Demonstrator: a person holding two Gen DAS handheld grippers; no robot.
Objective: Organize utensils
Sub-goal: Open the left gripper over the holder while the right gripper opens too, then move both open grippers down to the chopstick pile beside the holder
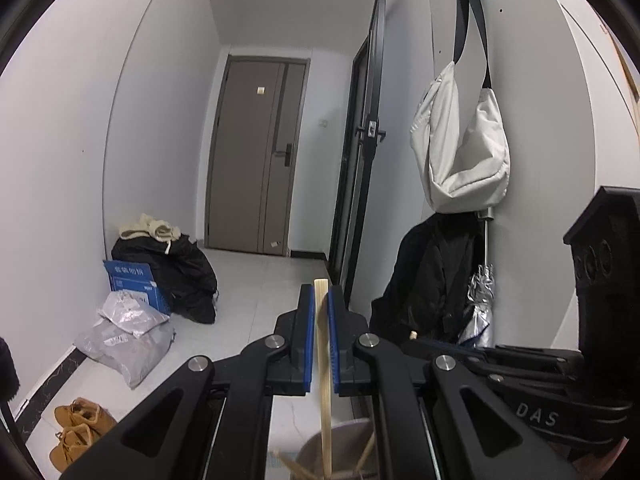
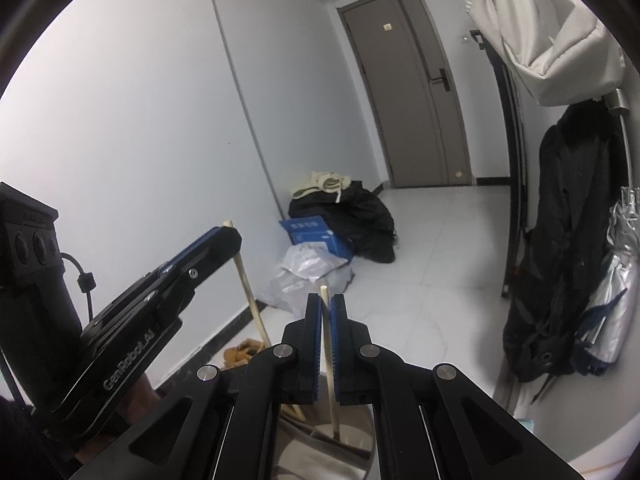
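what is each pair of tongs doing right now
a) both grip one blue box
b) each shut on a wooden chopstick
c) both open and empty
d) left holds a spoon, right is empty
b: the left tongs pinch one wooden chopstick between their blue pads, and the right tongs pinch another chopstick, both over a round holder.

Each camera sits on a hand-held tool and looks forward along its two fingers, tipped a little down, very close to them. The left view faces straight down the hall to the brown door (image 1: 256, 152). The right view sees it too (farther right), plus the blue box (image 2: 314, 236).
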